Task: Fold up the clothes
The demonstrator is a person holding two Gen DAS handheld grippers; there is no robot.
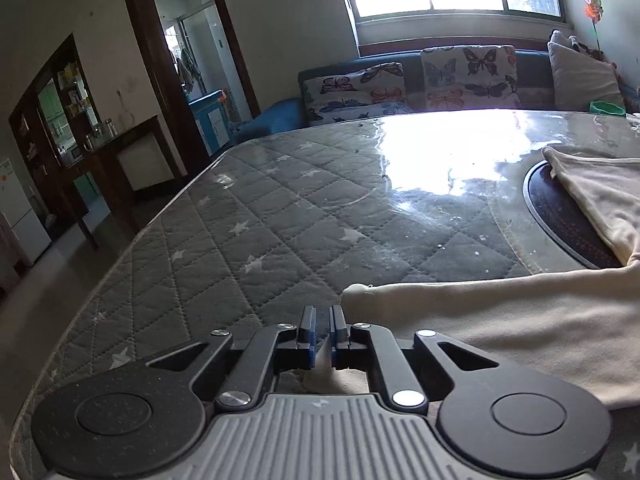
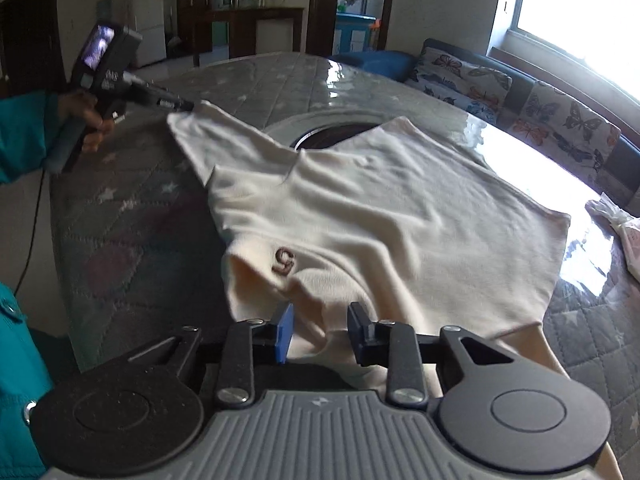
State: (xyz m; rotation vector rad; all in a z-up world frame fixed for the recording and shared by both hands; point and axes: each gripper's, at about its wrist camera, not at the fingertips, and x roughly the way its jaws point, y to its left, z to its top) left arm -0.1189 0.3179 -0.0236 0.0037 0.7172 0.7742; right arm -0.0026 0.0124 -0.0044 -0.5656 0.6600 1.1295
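Note:
A cream T-shirt [image 2: 380, 216] with a small brown "5" mark [image 2: 283, 261] lies spread on the round quilted table [image 2: 132, 240]. My left gripper [image 1: 322, 326] is nearly closed, pinching the sleeve end; the sleeve [image 1: 500, 316] runs off to the right. The right wrist view shows that gripper [image 2: 180, 105] gripping the far sleeve tip at upper left. My right gripper [image 2: 320, 330] is open, its jaws on either side of a raised fold of shirt near the collar, not closed on it.
A dark round inset [image 1: 560, 216] in the table's middle is partly covered by the shirt. A sofa with butterfly cushions [image 1: 420, 80] stands behind the table under the window. Crumpled white fabric [image 2: 620, 232] lies at the table's right edge. Glossy cover glares [image 1: 448, 148].

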